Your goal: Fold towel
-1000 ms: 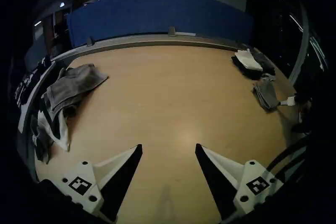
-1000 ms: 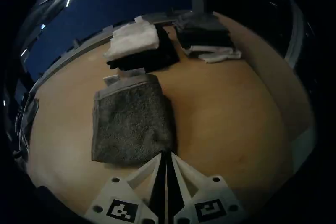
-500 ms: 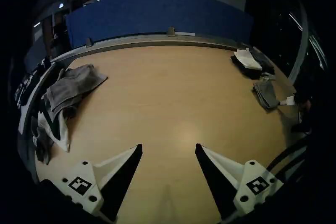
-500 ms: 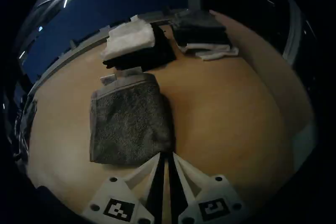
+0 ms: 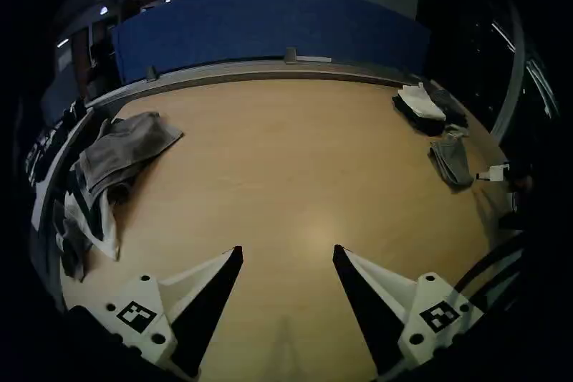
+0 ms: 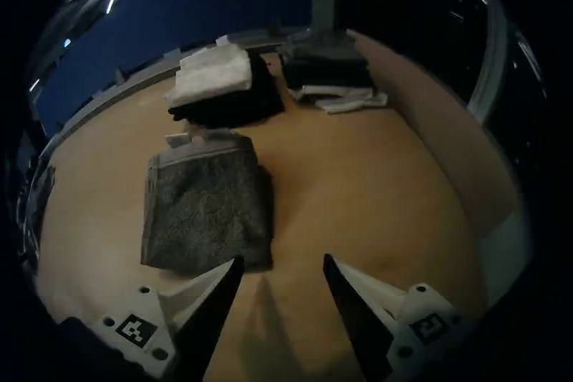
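A folded grey towel point(image 6: 204, 213) lies flat on the wooden table point(image 6: 358, 181), just ahead and left of my right gripper point(image 6: 281, 271), which is open with nothing between its fingers. The same grey towel point(image 5: 449, 160) appears small at the far right in the left gripper view, with the right gripper's white tip point(image 5: 494, 173) beside it. My left gripper point(image 5: 286, 256) stands open over bare table point(image 5: 286, 160), holding nothing. A heap of unfolded grey and white towels point(image 5: 107, 167) lies at the table's left edge.
Beyond the grey towel sit a stack with a white towel on black ones point(image 6: 215, 84) and a second dark stack point(image 6: 329, 74). A blue partition point(image 5: 272, 27) runs along the table's far edge. The table edge drops off at the right point(image 6: 501, 239).
My right gripper has opened from shut and pulled back slightly from the folded grey towel, which stays flat on the table. The left gripper has barely moved.
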